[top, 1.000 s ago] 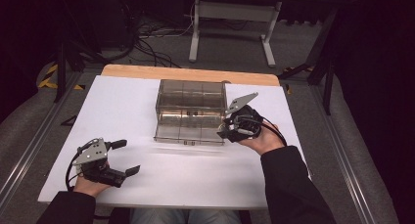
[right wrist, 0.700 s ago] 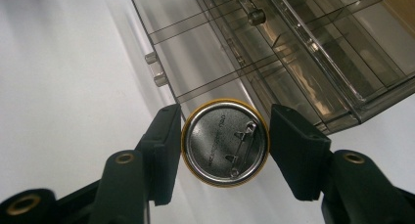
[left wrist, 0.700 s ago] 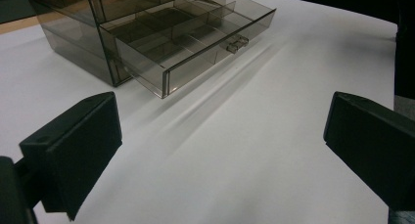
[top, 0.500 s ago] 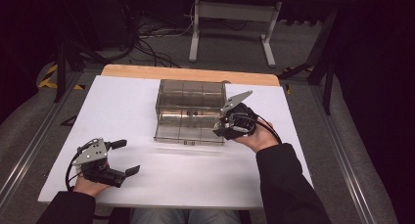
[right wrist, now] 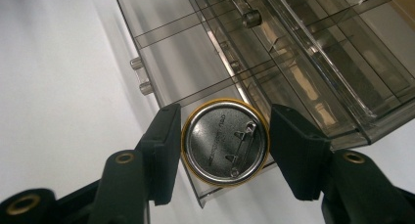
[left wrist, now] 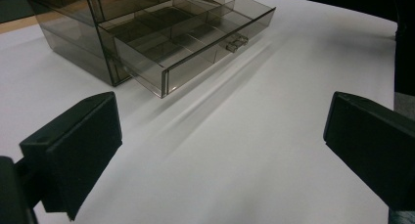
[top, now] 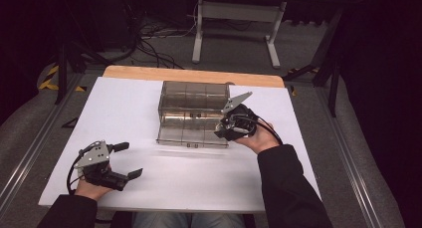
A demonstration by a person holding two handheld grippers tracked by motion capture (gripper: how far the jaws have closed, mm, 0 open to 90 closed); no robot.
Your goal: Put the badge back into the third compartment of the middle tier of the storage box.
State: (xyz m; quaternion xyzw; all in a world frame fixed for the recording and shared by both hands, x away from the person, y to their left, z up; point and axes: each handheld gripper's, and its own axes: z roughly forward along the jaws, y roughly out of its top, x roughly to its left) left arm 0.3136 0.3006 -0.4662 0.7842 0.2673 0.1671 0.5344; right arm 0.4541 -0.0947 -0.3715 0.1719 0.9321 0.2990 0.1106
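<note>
A smoky clear drawer box [top: 194, 101] stands mid-table, its bottom drawer [top: 191, 134] pulled out toward me. My right gripper [top: 225, 130] hovers at the drawer's right front corner, shut on a round pin badge [right wrist: 225, 142]. The badge shows a silver back with its pin and a yellow rim, and the black pads [right wrist: 164, 143] press on both its sides above the drawer's divided compartments [right wrist: 195, 67]. My left gripper [top: 128, 160] rests at the near left of the table, open with nothing between its jaws. In its own view, the left gripper [left wrist: 222, 116] faces the open drawer [left wrist: 195, 43].
The white table top [top: 124, 103] has a wooden strip [top: 149, 73] along its far edge. Beyond it are floor cables [top: 159, 39] and a metal stand [top: 234, 19]. Metal rails [top: 30, 153] run along both sides of the table.
The right gripper with the badge has edged slightly left, closer over the open drawer. The left gripper has stayed put.
</note>
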